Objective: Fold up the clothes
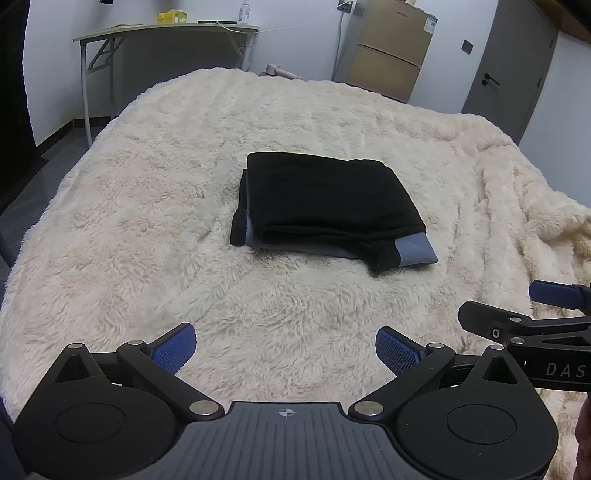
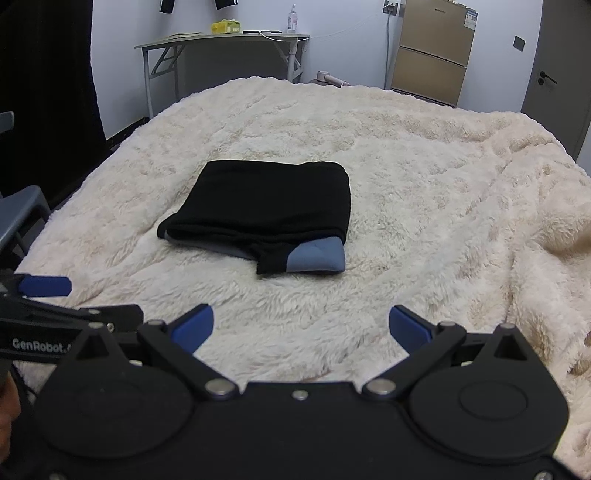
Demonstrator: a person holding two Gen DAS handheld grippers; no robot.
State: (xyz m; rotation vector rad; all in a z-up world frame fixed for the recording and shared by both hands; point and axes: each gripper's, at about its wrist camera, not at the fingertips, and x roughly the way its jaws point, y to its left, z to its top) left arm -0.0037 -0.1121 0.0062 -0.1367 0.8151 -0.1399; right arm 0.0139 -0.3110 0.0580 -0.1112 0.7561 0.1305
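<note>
The left gripper (image 1: 285, 349) is held low over the near part of the bed, and its two fingers with blue pads (image 1: 176, 346) are spread wide apart; nothing is held between them. The right gripper (image 2: 301, 328) is held beside it, on its right, and its jaws are also seen wide open and empty, with only the blanket under the gap. In the left wrist view a part of the right gripper is seen at the right edge, and in the right wrist view a part of the left gripper is seen at the left edge, so the two tools are near each other, side by side. No contact between them can be confirmed.

Under both grippers a fluffy cream blanket (image 1: 147, 206) is spread over the whole bed. On the middle of this blanket, well ahead of both grippers and apart from them, a folded black garment (image 1: 325, 199) is laid as a flat, nearly rectangular packet. At its near edge a grey-blue panel (image 2: 317, 254) is visible under the black top layer, and it sticks out at the near right corner.

Behind the bed a folding table (image 2: 221, 38) is placed against the wall, with a yellow box (image 2: 226, 26) and a clear bottle (image 2: 292, 19) on it. To the right a tan cabinet (image 2: 432, 55) and a grey door (image 2: 561, 74) are seen.
</note>
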